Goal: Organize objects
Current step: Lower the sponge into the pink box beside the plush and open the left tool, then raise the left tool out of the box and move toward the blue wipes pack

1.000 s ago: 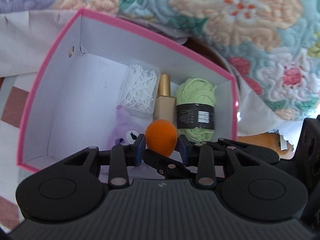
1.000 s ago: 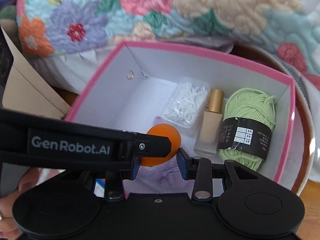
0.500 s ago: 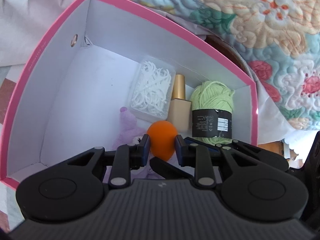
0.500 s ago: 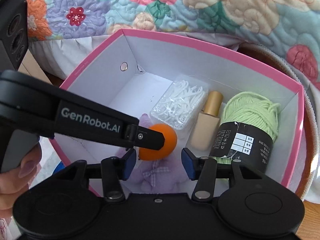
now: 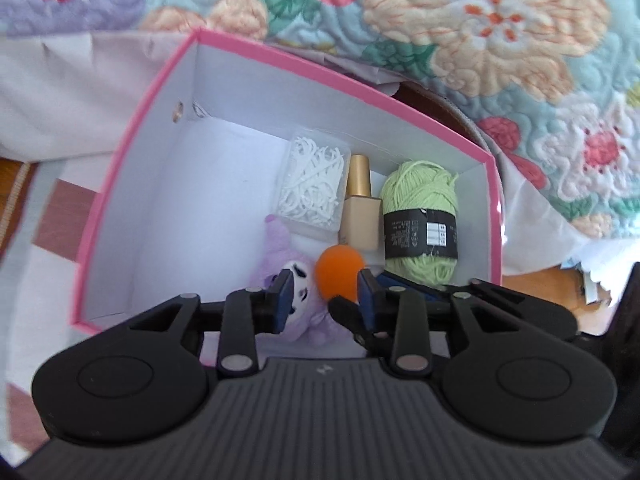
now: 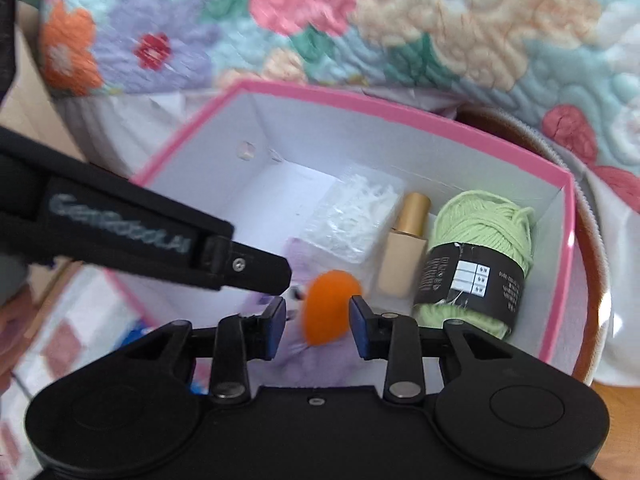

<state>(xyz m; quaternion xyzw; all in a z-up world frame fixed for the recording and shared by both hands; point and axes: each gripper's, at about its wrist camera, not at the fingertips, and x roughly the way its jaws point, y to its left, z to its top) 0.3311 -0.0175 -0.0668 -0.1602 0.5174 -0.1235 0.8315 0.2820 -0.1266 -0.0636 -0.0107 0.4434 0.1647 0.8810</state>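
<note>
An orange sponge (image 5: 339, 270) rests on a purple plush toy (image 5: 280, 240) inside the pink-rimmed white box (image 5: 132, 184). My left gripper (image 5: 324, 300) hangs over it with its jaws opening. The sponge lies near the right pad and clear of the left one. In the right wrist view the orange sponge (image 6: 330, 306) sits between the jaws of my right gripper (image 6: 316, 322), which are closing. Its right pad is at the sponge's edge and a gap shows at the left pad. A left gripper finger (image 6: 256, 268) reaches in from the left.
A clear case of white floss picks (image 5: 314, 184), a beige bottle with a gold cap (image 5: 360, 208) and a ball of green yarn (image 5: 420, 208) line the box's far right side. The box's left half is bare. A floral quilt (image 5: 480, 20) lies behind.
My left gripper was shut on the orange sponge and has now opened off it and drawn back. The sponge now lies on the plush toy. The right jaws widened, then narrowed around it.
</note>
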